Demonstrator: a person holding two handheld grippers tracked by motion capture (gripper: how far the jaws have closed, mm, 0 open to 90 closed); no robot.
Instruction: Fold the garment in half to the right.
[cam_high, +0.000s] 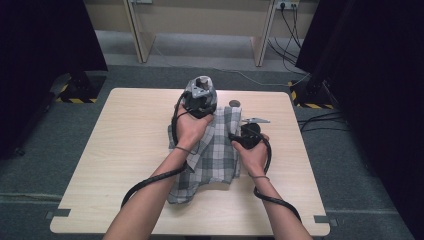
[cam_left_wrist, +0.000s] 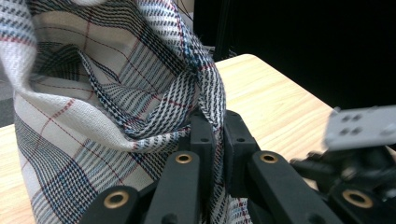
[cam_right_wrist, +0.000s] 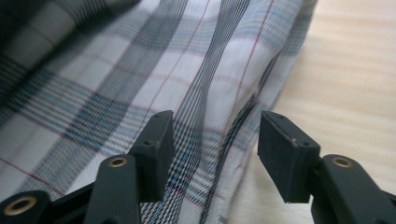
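Folding is under way — the checked cloth (cam_left_wrist: 93, 93) is pinched in the left gripper (cam_left_wrist: 215, 140) and held raised. The right gripper (cam_right_wrist: 215, 149) stands wide, nothing gripped — a fresh hold on the cloth's edge is probably needed next.

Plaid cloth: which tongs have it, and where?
The left tongs are shut on a bunched fold of the plaid cloth, lifting it. The right tongs stand open over its edge, gripping nothing.

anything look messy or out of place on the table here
The grey and white checked cloth lies rumpled and askew on the light wooden table, one part bunched up and pinched in the left gripper. The right gripper stands open over the cloth's edge. Nothing looks spilled or damaged.
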